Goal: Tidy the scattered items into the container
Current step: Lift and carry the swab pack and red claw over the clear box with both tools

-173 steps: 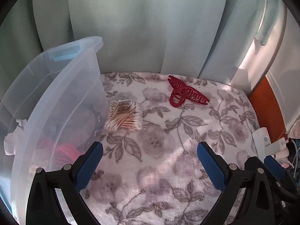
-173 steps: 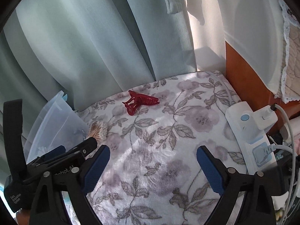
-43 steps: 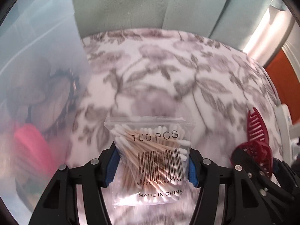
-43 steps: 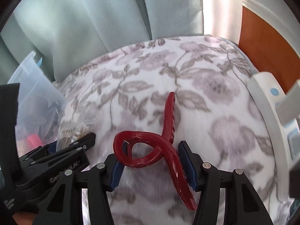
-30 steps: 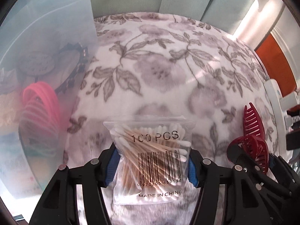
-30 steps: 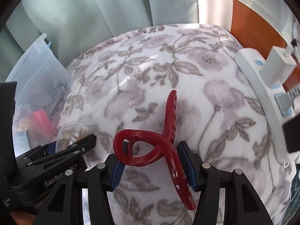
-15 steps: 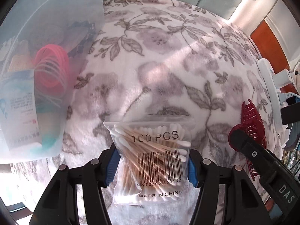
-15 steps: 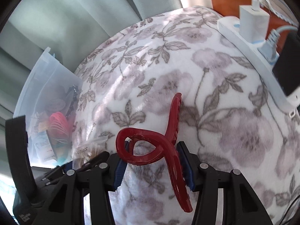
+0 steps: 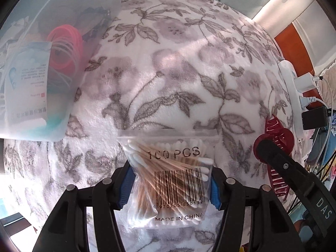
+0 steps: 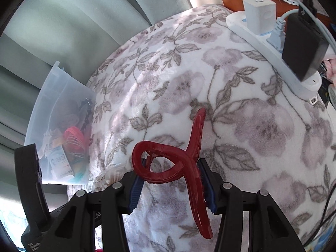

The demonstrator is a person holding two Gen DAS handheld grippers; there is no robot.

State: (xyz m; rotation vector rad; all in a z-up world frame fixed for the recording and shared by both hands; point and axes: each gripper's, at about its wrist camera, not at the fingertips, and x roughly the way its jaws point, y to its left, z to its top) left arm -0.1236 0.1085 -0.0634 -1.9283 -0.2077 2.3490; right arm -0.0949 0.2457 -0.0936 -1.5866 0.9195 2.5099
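My left gripper (image 9: 170,185) is shut on a clear bag of cotton swabs (image 9: 171,176) and holds it above the floral blanket (image 9: 168,67). My right gripper (image 10: 171,185) is shut on a dark red hair claw clip (image 10: 178,157), also raised above the blanket; the clip also shows in the left wrist view (image 9: 275,138). The clear plastic container (image 9: 31,84) stands at the upper left, with a pink coil (image 9: 65,46) and a white packet (image 9: 27,84) inside. In the right wrist view the container (image 10: 61,126) is to the left, beyond the left gripper.
A white power strip (image 10: 273,46) with chargers and cables lies along the blanket's right edge. Pale green curtains (image 10: 84,21) hang behind. An orange-brown wooden surface (image 9: 292,42) shows at the far right.
Both grippers closed on their items, the swab bag and the hair clip, and lifted them. Over the last second both have risen higher, so the blanket and container look farther below.
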